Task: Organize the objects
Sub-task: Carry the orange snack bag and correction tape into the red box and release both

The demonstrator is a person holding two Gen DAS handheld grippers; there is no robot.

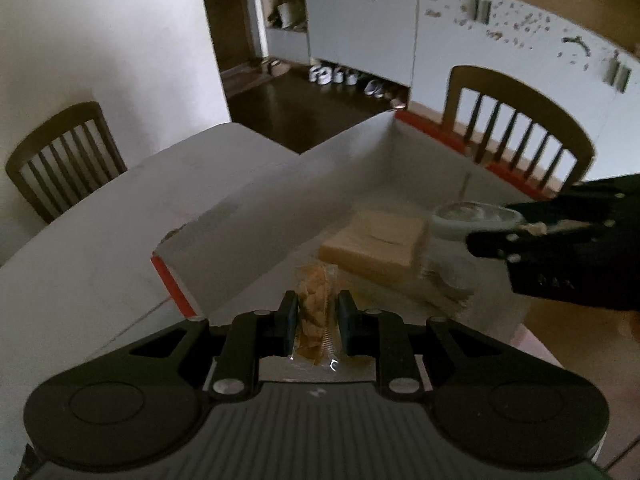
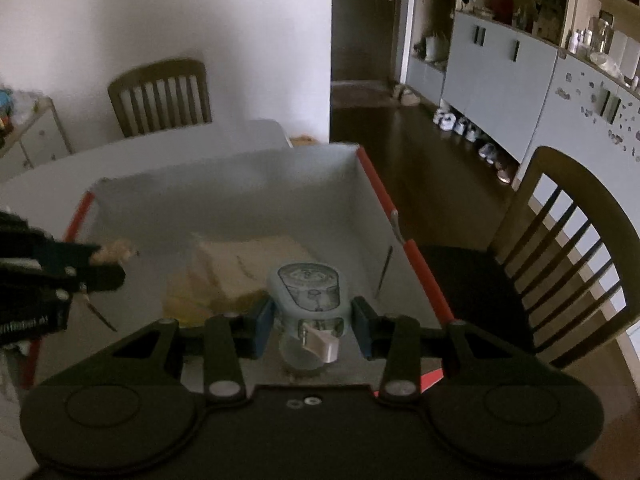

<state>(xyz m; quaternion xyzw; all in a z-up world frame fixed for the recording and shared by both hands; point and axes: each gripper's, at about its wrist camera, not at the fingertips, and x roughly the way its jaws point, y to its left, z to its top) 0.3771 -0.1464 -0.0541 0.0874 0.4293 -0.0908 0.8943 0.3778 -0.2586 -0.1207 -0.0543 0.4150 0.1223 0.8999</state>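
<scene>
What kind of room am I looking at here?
Most likely a home dining area: wooden chairs stand around a white table, with grey cupboards and shoes lined up along the wall.

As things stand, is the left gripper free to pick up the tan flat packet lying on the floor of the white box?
Probably not yet. The left gripper is shut on a clear snack packet, so it has no free grip. The path itself looks open: the tan flat packet lies uncovered in the white red-edged box.

clear snack packet [image 1: 316, 312] and pale-blue lidded container [image 2: 310, 292] held over white red-edged box [image 2: 224, 184].
</scene>
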